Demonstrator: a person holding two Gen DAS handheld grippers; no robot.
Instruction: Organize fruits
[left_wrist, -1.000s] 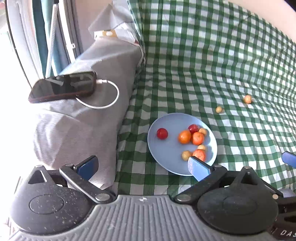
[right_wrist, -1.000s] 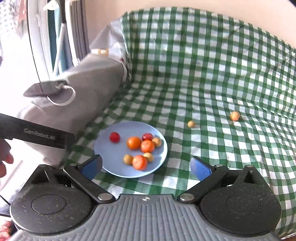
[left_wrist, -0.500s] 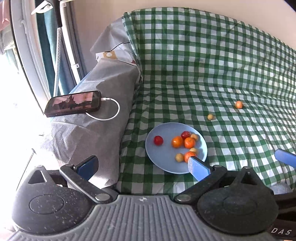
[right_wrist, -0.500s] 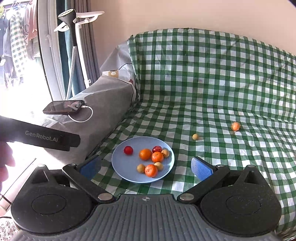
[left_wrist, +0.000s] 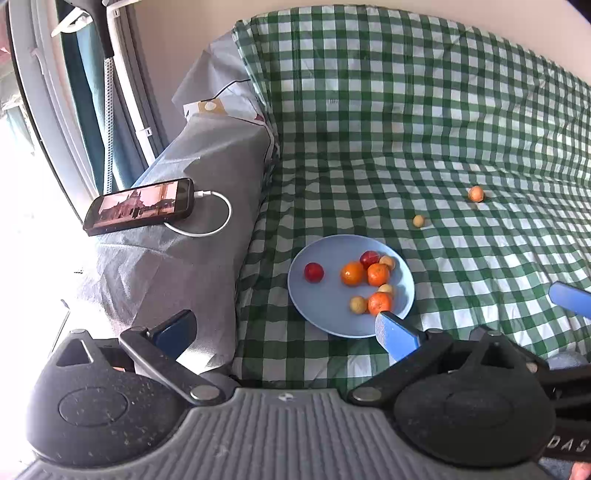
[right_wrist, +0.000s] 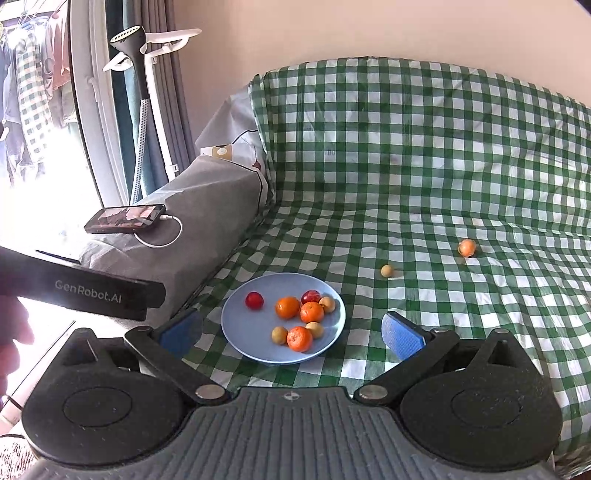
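Note:
A light blue plate (left_wrist: 321, 317) (right_wrist: 255, 350) lies on the green checked cloth and holds several fruits: oranges (left_wrist: 352, 273) (right_wrist: 299, 338), red plums (left_wrist: 314, 272) (right_wrist: 254, 300) and small yellow fruits. Two fruits lie loose on the cloth to the right: a small yellow one (left_wrist: 418, 220) (right_wrist: 386, 270) and an orange one (left_wrist: 475, 193) (right_wrist: 467, 247). My left gripper (left_wrist: 286, 328) is open and empty, near the plate's front edge. My right gripper (right_wrist: 291, 332) is open and empty, pulled back in front of the plate.
A grey covered armrest (left_wrist: 192, 229) at the left carries a phone (left_wrist: 138, 211) (right_wrist: 125, 218) on a white cable. A garment steamer stand (right_wrist: 142, 92) stands by the window. The left gripper's handle (right_wrist: 81, 291) and a hand cross the right wrist view's left.
Both grippers have drawn back and up from the plate, so it looks smaller and more of the sofa shows. The fruits have not moved.

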